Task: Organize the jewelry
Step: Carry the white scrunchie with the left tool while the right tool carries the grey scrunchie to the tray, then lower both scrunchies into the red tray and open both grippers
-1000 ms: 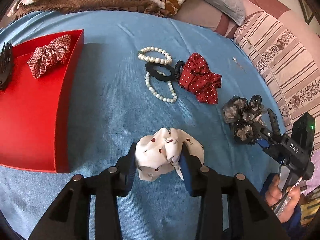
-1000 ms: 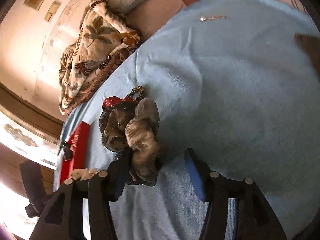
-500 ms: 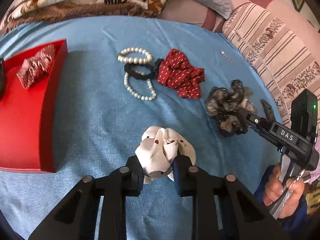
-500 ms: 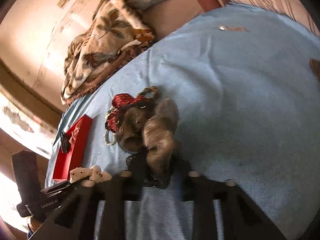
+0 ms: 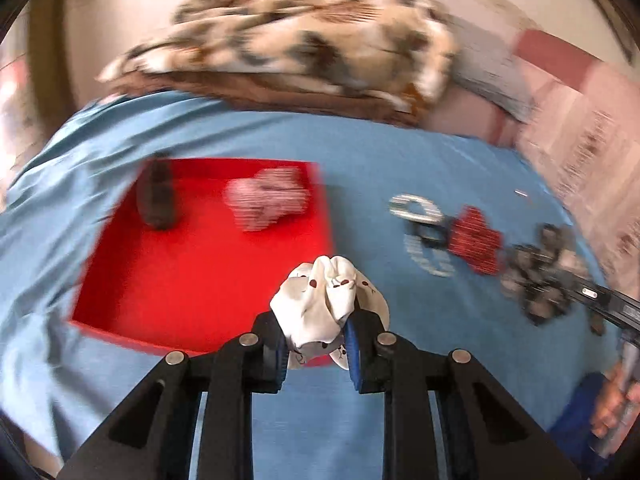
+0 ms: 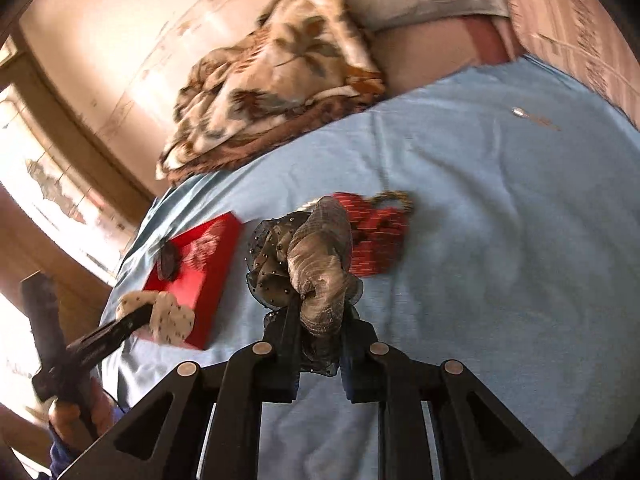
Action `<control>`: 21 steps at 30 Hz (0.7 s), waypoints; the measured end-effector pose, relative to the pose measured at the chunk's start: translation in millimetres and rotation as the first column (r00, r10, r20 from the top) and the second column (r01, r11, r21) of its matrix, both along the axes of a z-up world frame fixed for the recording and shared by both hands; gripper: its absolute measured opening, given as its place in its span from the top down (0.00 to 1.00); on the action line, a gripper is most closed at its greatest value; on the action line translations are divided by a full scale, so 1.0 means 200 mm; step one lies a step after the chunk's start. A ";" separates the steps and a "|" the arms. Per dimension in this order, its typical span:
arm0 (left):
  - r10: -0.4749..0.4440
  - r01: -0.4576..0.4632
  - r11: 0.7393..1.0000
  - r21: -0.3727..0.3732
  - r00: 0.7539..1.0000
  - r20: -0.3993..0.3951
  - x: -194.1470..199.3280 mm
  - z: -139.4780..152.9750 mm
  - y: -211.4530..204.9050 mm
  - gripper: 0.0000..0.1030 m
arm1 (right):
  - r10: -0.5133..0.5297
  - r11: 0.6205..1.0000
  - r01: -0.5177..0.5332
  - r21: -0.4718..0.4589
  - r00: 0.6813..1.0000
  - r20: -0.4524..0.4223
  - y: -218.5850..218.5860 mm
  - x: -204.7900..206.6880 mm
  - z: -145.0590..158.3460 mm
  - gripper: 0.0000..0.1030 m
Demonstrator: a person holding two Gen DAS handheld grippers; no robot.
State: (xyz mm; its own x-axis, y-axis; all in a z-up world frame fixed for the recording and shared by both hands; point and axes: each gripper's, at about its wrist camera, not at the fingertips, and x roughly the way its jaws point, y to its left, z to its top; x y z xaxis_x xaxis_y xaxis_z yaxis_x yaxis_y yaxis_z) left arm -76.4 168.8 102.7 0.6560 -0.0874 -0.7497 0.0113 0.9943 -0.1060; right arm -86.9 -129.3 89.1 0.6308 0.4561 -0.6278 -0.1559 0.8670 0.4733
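My left gripper (image 5: pixel 316 344) is shut on a white scrunchie with red dots (image 5: pixel 324 300), held above the near right corner of the red tray (image 5: pixel 192 272). In the tray lie a plaid scrunchie (image 5: pixel 268 200) and a black hair claw (image 5: pixel 156 196). My right gripper (image 6: pixel 320 340) has a grey-brown and black dotted scrunchie (image 6: pixel 316 264) between its jaws, which are closing on it, and it hangs lifted off the blue cloth. A red dotted scrunchie (image 6: pixel 376 240), pearl bracelets (image 5: pixel 420 208) and a black hair tie lie on the cloth to the tray's right.
A blue cloth (image 6: pixel 500 240) covers the bed. A floral blanket (image 6: pixel 280 80) and a grey pillow lie at the far edge, with striped bedding on the right. A small metal hairpin (image 6: pixel 520 112) lies on the far cloth. A hand (image 5: pixel 612 412) holds the right gripper's handle.
Both grippers closed on their scrunchies and lifted them off the cloth. The left one swung left with the white scrunchie until it came over the tray's corner.
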 end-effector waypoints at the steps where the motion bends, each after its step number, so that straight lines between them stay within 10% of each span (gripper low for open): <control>1: 0.033 -0.033 0.999 0.015 0.999 -0.001 0.01 -0.01 0.05 0.78 | 0.021 1.000 -0.021 -0.004 1.000 0.002 0.05 0.01 0.01 0.83; 13: 0.299 -0.299 0.951 0.081 0.954 0.006 0.11 -0.13 0.63 0.78 | 0.277 0.961 -0.277 -0.009 0.960 -0.035 0.78 0.14 0.03 0.83; 21: 0.321 -0.322 0.946 -0.026 0.947 -0.026 0.07 -0.21 0.81 0.78 | 0.334 0.938 -0.341 -0.063 0.937 -0.099 1.15 0.24 -0.10 0.83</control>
